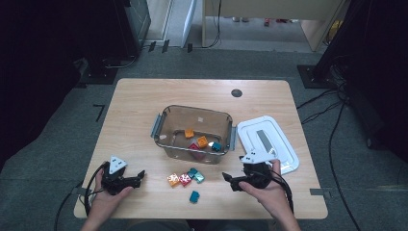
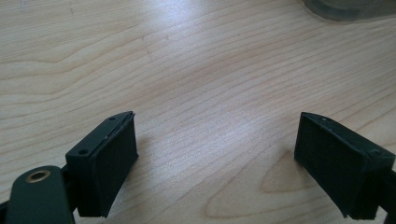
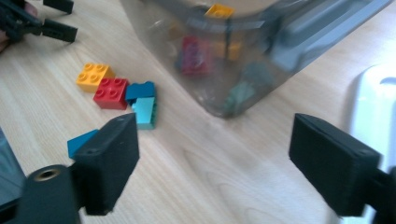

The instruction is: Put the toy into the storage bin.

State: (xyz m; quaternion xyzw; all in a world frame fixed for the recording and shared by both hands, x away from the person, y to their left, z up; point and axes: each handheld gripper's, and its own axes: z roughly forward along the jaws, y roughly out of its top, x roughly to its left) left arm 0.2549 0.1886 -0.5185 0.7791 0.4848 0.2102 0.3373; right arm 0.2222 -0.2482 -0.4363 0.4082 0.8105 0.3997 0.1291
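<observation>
left hand-held gripper (image 2: 215, 163): wide open, empty | right hand-held gripper (image 3: 212, 170): wide open, seemingly empty

A light wooden bench (image 1: 139, 101) with rounded corners and a dark round grommet (image 1: 236, 93) near its far edge stands on grey carpet (image 1: 62, 125). Black stands flank it on both sides, with cables (image 1: 332, 144) trailing across the floor at right. Pale wooden furniture (image 1: 269, 14) stands beyond, in brighter light.
</observation>
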